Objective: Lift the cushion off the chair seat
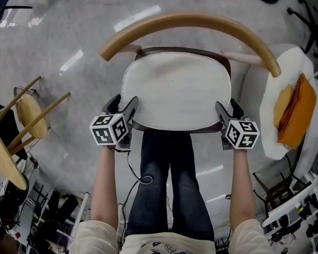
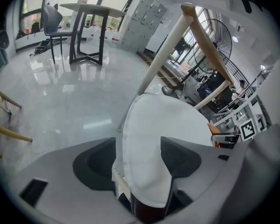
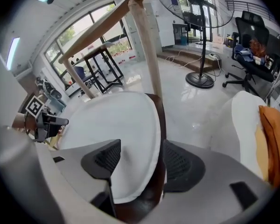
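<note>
A white cushion (image 1: 175,91) lies on the dark brown seat (image 1: 180,129) of a chair with a curved wooden backrest (image 1: 191,21). My left gripper (image 1: 124,109) stands at the cushion's front left corner and my right gripper (image 1: 228,110) at its front right corner. In the left gripper view the cushion's (image 2: 163,120) edge runs between the wide jaws of the left gripper (image 2: 137,158). In the right gripper view the cushion (image 3: 112,120) and the seat rim (image 3: 159,125) sit between the spread jaws of the right gripper (image 3: 137,161). Neither pair of pads visibly squeezes the fabric.
A white armchair (image 1: 278,136) with an orange cushion (image 1: 298,112) stands close on the right. A wooden chair (image 1: 29,115) is at the left. The person's legs in jeans (image 1: 169,184) are right in front of the seat. A standing fan (image 3: 200,36) and a table (image 2: 88,13) are farther off.
</note>
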